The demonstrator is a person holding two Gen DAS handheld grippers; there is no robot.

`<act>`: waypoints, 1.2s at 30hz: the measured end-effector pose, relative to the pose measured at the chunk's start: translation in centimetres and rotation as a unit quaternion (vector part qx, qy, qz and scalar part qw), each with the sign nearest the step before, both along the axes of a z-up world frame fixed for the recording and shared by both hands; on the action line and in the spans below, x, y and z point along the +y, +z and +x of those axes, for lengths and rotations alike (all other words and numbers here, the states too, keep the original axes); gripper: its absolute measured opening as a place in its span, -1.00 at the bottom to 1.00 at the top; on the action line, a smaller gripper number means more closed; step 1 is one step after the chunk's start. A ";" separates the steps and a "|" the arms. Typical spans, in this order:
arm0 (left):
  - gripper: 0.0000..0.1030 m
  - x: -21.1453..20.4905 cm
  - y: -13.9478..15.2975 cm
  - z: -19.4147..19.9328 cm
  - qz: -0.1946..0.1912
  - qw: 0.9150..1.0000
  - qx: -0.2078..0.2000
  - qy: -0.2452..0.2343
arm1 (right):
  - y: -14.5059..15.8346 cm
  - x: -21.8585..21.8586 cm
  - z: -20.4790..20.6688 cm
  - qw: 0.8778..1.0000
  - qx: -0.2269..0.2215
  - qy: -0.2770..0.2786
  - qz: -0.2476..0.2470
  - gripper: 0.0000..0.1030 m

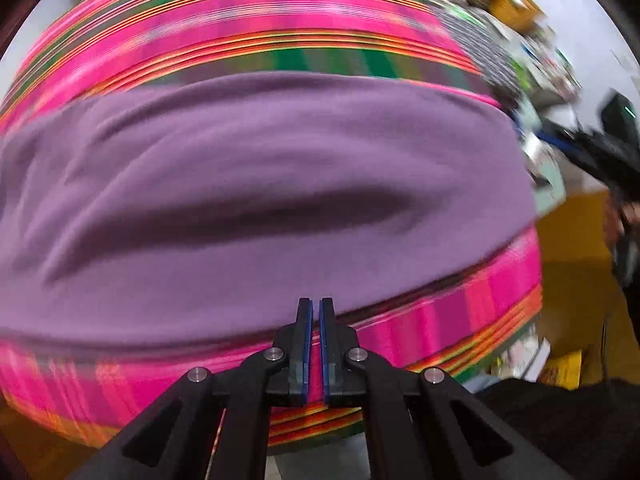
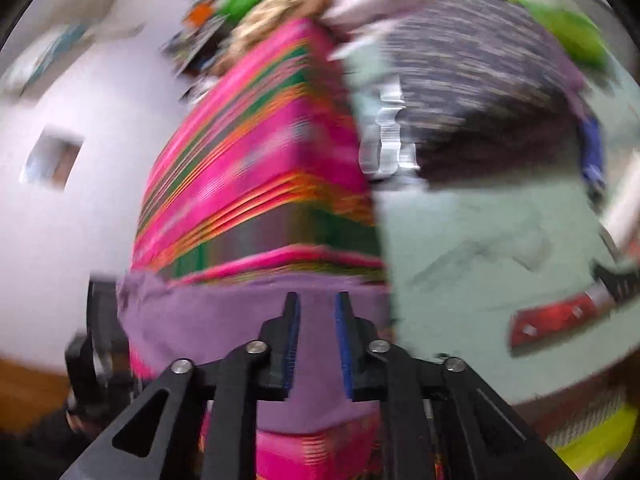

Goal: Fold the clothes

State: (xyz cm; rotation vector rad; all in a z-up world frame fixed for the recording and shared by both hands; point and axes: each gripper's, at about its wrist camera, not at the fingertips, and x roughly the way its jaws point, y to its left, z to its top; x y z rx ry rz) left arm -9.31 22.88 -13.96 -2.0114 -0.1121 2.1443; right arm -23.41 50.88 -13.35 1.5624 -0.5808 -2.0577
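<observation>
A purple garment lies spread across a pink, green and orange striped blanket. In the left wrist view my left gripper points steeply down with its jaws shut, tips at the garment's near edge; I cannot tell whether any cloth is pinched. In the right wrist view my right gripper stands open over the purple garment, whose cloth shows in the gap between the fingers, which do not press on it. The striped blanket runs away beyond it. Both views are motion-blurred.
Right of the blanket lies a pale green surface with a red-handled tool on it. A dark speckled garment and bright green clothes are piled at the far end. A white wall is on the left.
</observation>
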 end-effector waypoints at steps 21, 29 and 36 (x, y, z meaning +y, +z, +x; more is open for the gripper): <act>-0.70 -24.1 0.6 4.4 0.055 0.946 0.030 0.319 | 2.2 -30.8 13.7 0.921 0.084 0.361 0.114 -0.30; -0.69 -27.8 -1.4 2.8 0.100 0.940 0.006 0.327 | 1.5 -37.5 14.3 0.905 0.102 0.381 0.157 -0.37; -0.83 -29.2 -1.3 3.1 0.136 0.934 0.000 0.329 | 0.7 -41.6 14.5 0.894 0.107 0.397 0.177 -0.63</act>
